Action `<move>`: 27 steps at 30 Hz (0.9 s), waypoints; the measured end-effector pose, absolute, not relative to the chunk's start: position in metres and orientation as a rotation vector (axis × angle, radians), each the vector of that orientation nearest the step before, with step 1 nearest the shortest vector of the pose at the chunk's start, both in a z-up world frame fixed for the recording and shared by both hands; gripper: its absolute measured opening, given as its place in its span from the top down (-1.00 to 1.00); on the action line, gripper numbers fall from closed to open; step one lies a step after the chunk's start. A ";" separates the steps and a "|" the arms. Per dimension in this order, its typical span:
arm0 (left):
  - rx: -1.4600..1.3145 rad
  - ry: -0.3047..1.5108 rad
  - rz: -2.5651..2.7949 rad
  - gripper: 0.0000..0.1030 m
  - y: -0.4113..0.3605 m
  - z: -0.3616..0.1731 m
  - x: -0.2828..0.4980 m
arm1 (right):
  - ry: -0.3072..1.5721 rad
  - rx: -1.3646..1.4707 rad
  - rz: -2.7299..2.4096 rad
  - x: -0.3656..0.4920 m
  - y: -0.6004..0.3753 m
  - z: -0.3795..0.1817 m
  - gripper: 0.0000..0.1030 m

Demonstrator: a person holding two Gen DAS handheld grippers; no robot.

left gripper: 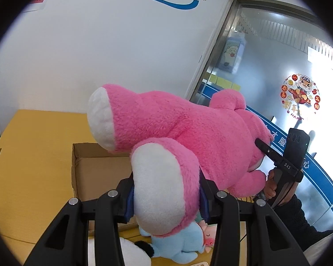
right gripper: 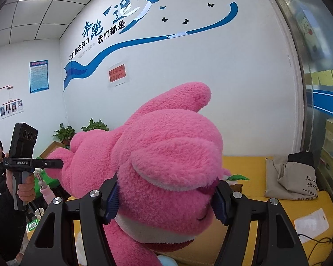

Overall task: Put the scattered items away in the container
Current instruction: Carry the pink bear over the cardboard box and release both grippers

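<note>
Both hand-held grippers carrying big pink plush bear (left gripper: pixel 188 133) above open cardboard box (left gripper: pixel 88 168): left hand-held gripper (left gripper: pixel 166 201) clamping foot, right hand-held gripper (right gripper: pixel 166 201) clamping head. Next, likely: lowering into box, releasing.

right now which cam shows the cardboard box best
The left wrist view. There the cardboard box shows its open top, rim and inner wall, beneath the pink plush bear. In the right wrist view the bear fills the middle and no box can be made out.
</note>
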State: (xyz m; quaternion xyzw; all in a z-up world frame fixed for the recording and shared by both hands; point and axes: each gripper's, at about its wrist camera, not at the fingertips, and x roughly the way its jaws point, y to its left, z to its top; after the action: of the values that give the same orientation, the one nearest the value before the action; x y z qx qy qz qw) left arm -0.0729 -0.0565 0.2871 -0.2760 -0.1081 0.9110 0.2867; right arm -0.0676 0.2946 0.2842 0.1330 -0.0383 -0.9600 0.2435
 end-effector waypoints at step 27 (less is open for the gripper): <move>-1.367 -0.498 2.325 0.16 -0.053 0.034 -0.351 | -0.281 0.953 -2.646 -0.366 0.327 0.059 -0.40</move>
State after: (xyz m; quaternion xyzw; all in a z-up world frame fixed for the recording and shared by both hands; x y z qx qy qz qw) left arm -0.3509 -0.0527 0.0343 -0.4886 -0.1780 0.8309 0.1981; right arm -0.3663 0.3274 0.0589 0.3331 -0.0981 -0.9245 0.1569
